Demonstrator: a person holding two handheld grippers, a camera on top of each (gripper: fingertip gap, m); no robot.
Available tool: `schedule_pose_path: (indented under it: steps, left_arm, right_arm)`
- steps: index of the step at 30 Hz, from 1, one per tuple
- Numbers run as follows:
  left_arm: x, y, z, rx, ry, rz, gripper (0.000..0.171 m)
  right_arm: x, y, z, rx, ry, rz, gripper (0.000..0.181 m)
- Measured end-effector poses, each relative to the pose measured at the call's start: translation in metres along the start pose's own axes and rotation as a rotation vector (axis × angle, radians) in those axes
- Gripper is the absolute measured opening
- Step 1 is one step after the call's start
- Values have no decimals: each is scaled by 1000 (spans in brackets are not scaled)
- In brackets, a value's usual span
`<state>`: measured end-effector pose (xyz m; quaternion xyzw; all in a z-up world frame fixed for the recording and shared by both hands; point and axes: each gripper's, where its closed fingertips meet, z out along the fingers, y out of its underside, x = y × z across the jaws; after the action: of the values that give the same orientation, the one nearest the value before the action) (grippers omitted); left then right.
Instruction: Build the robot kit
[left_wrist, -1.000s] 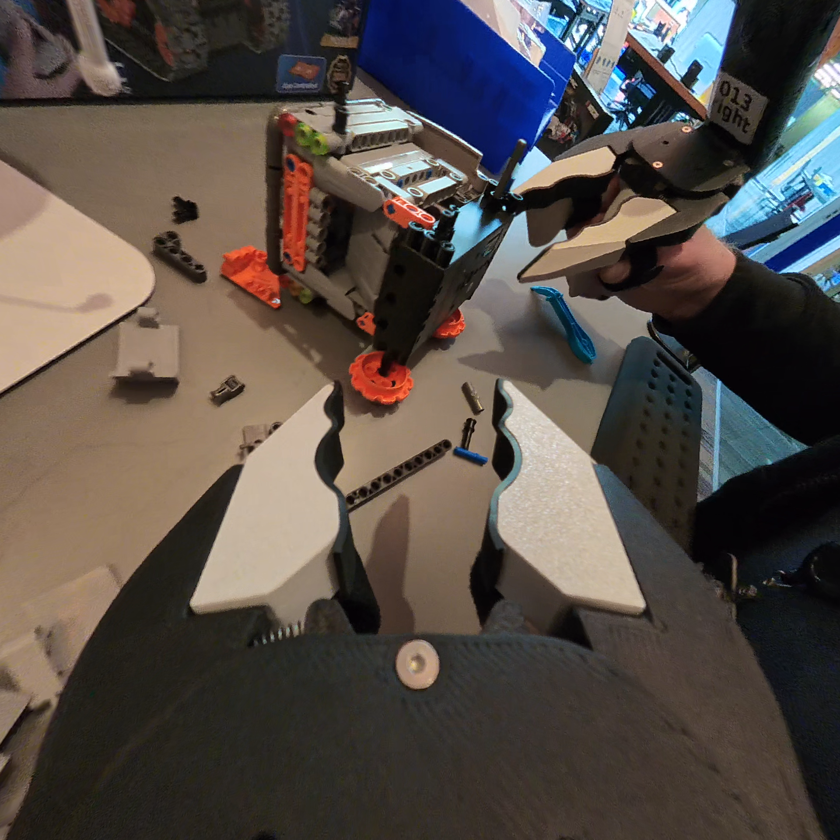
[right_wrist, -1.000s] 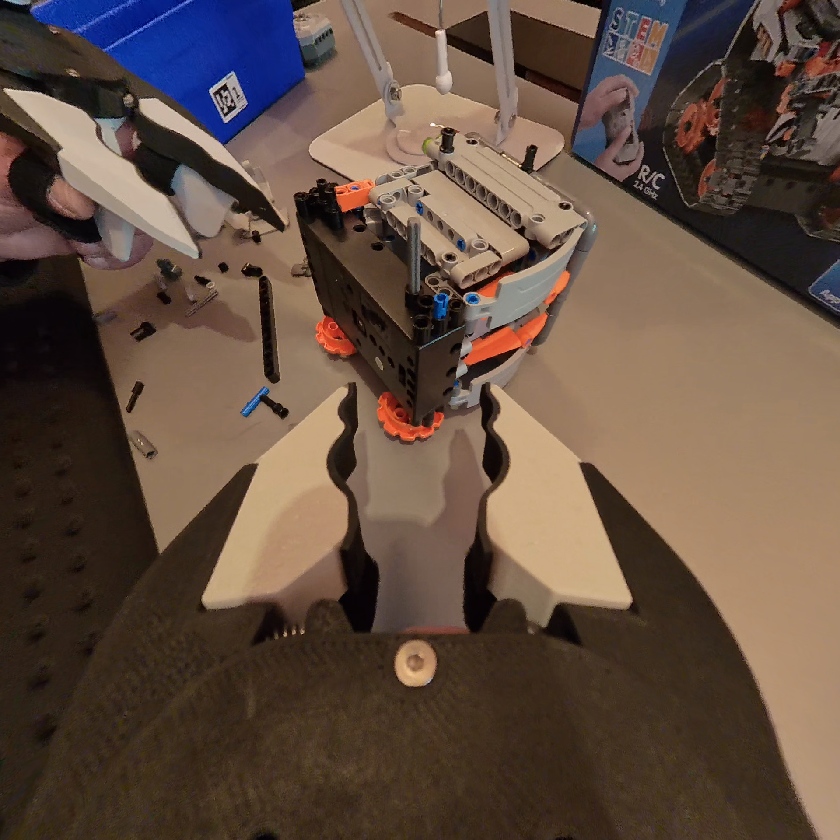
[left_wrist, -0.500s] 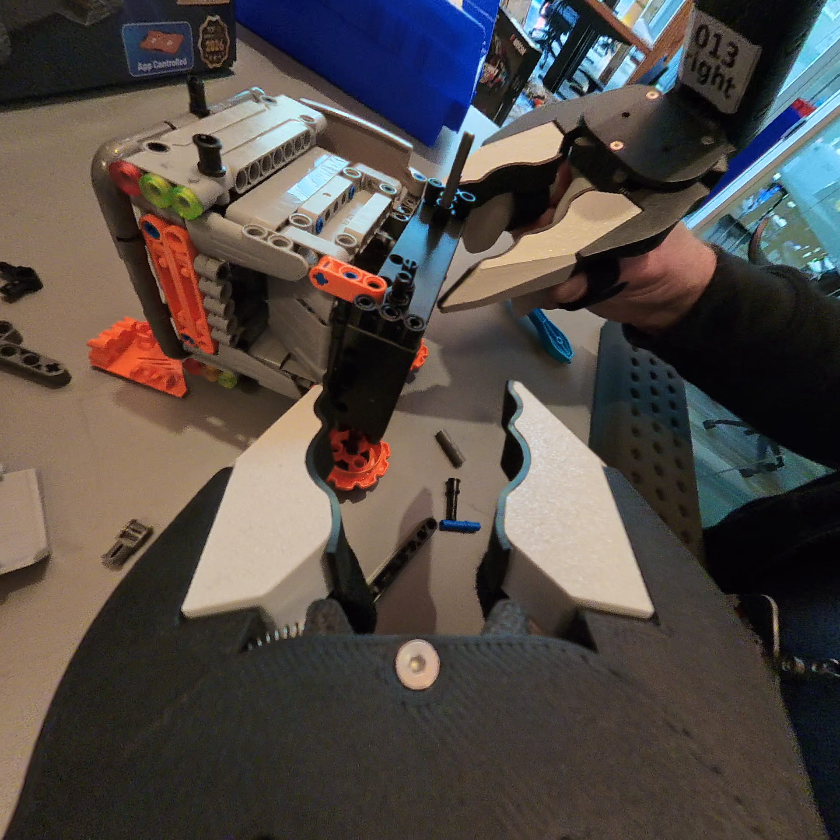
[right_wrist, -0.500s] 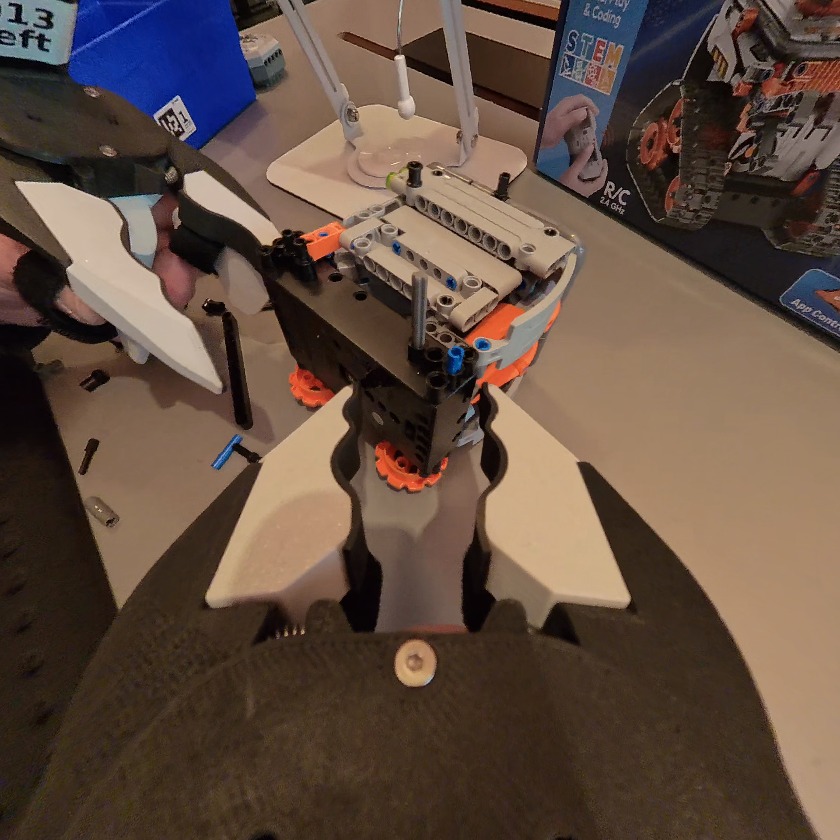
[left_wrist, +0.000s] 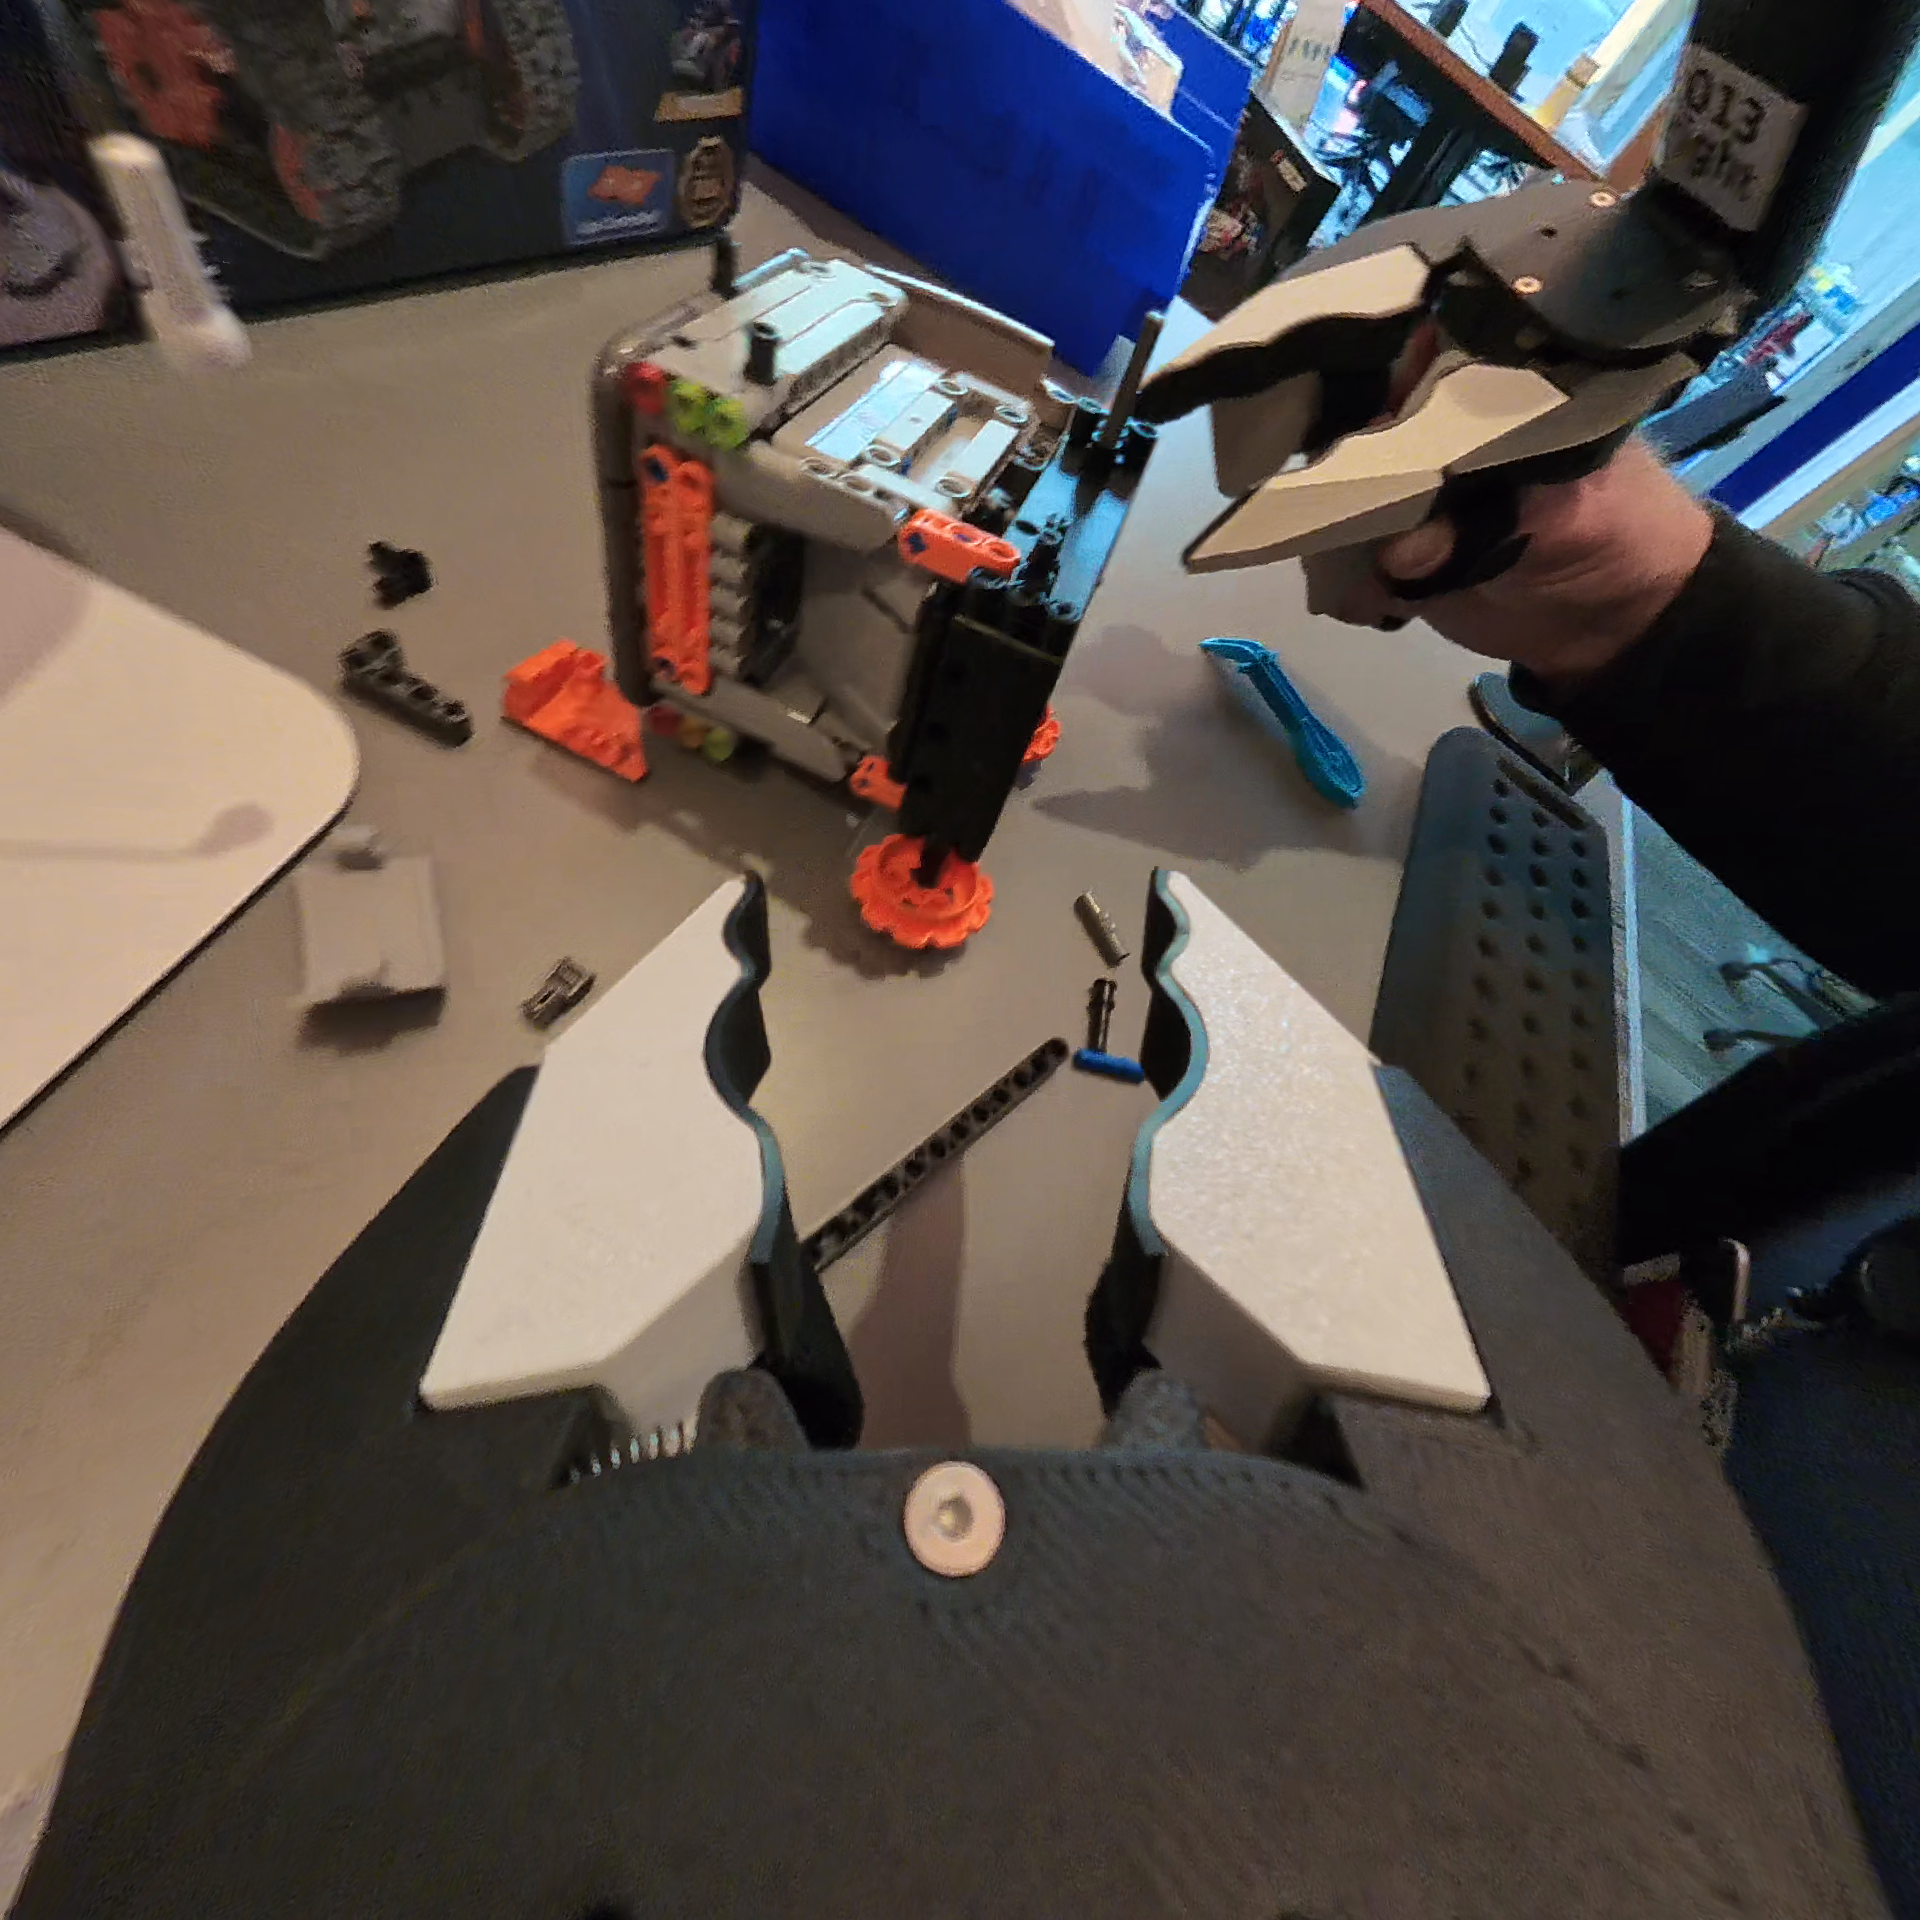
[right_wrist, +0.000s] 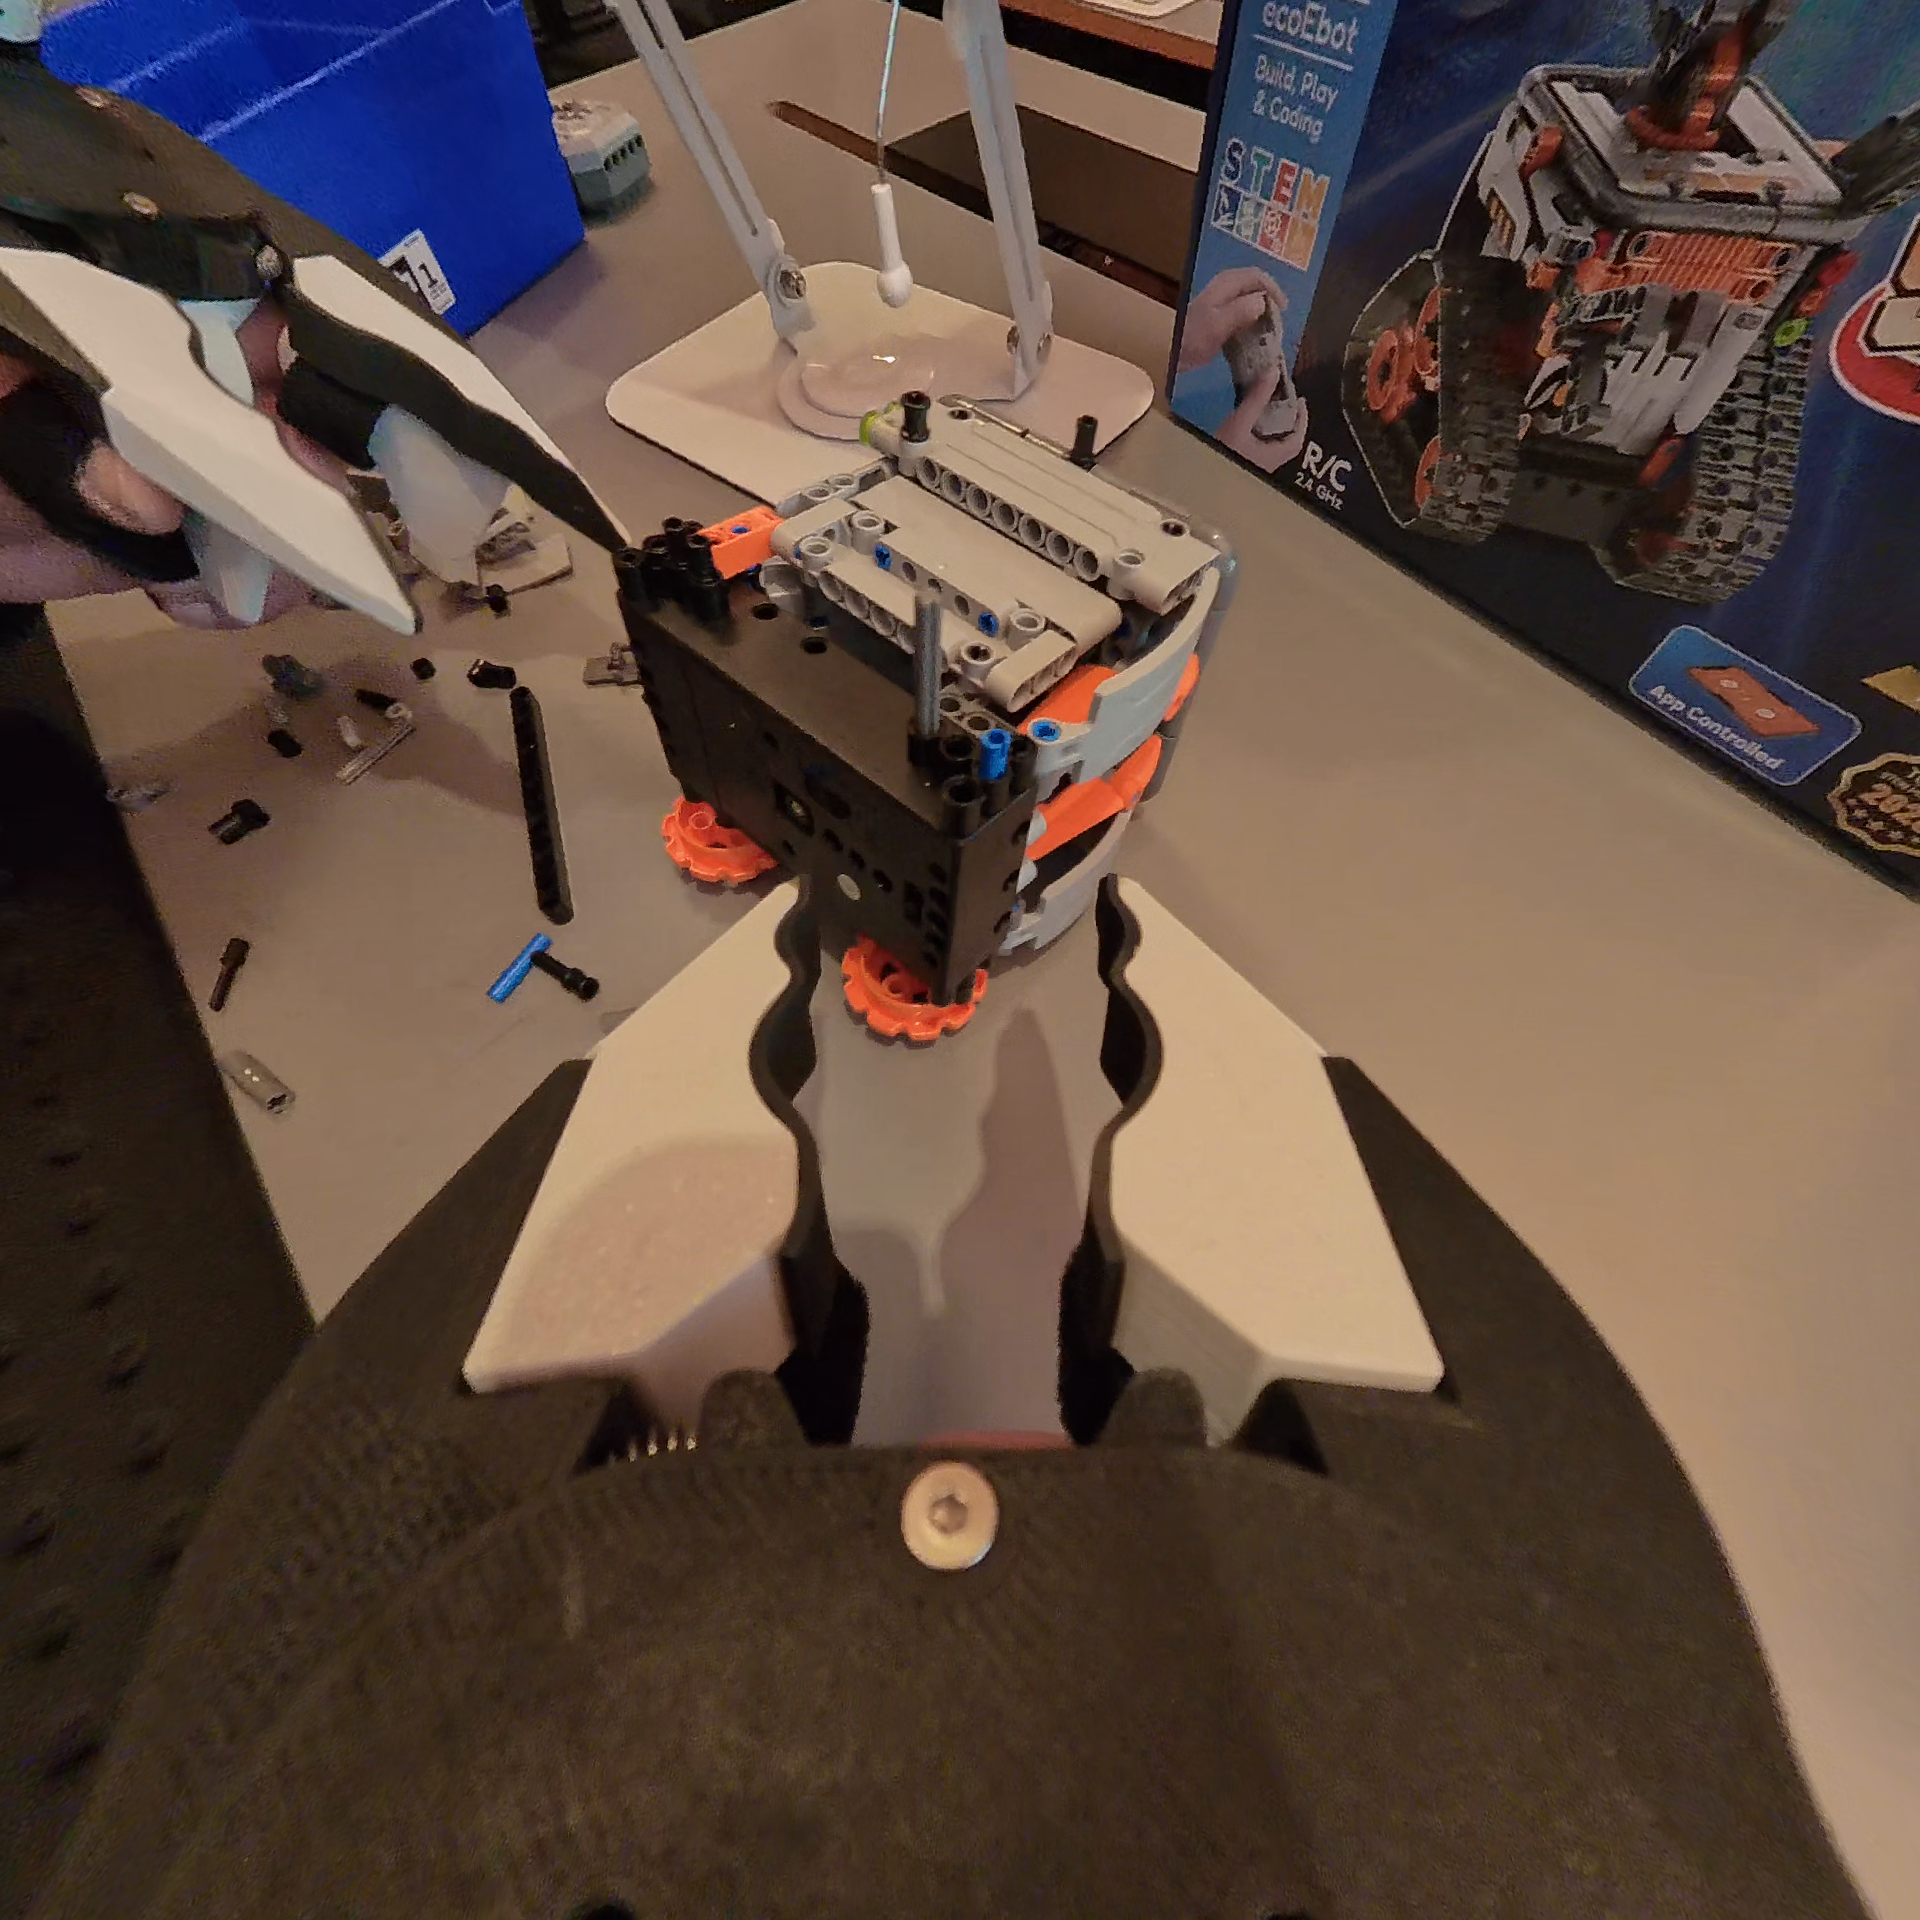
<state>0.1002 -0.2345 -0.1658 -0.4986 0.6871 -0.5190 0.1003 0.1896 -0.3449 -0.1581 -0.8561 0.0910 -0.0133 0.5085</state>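
Observation:
A partly built brick model (left_wrist: 831, 540), grey, black and orange, stands on the grey table (left_wrist: 208, 1195) on orange gear wheels (left_wrist: 920, 904). My left gripper (left_wrist: 951, 904) is open and empty, just short of the front gear wheel. My right gripper (right_wrist: 951, 904) is open and empty, its tips either side of the model's (right_wrist: 935, 644) lower black corner, apart from it. In the left wrist view the right gripper (left_wrist: 1169, 478) hovers by the model's upright grey axle (left_wrist: 1138, 364). In the right wrist view the left gripper (right_wrist: 520, 582) sits close to the model's top left corner.
Loose parts lie around: a long black beam (left_wrist: 935, 1143), a blue pin (left_wrist: 1107, 1065), a teal tool (left_wrist: 1288, 727), an orange piece (left_wrist: 577, 707). A white lamp base (right_wrist: 883, 384), a blue bin (right_wrist: 343, 135) and a product box (right_wrist: 1558, 364) stand behind. A perforated chair back (left_wrist: 1496, 987) is at right.
My left gripper went in close to the model half a second ago and has drawn back. My right gripper has eased back slightly. The model has stayed put.

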Motion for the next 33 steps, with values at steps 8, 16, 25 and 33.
schedule_pose_path:
  steps: [8,16,25,33]
  left_arm:
    - [-4,13,-31,-48,-66,65,62]
    - [-16,45,-66,-169,-148,103,49]
    - [-4,49,50,-312,-97,163,79]
    - [-4,43,79,-334,-113,189,46]
  right_arm:
    - [-25,10,-5,-54,-24,-59,38]
    - [-92,31,10,-145,-203,-132,30]
    - [-72,29,40,-124,-57,-135,36]
    - [-44,26,39,-105,8,-99,23]
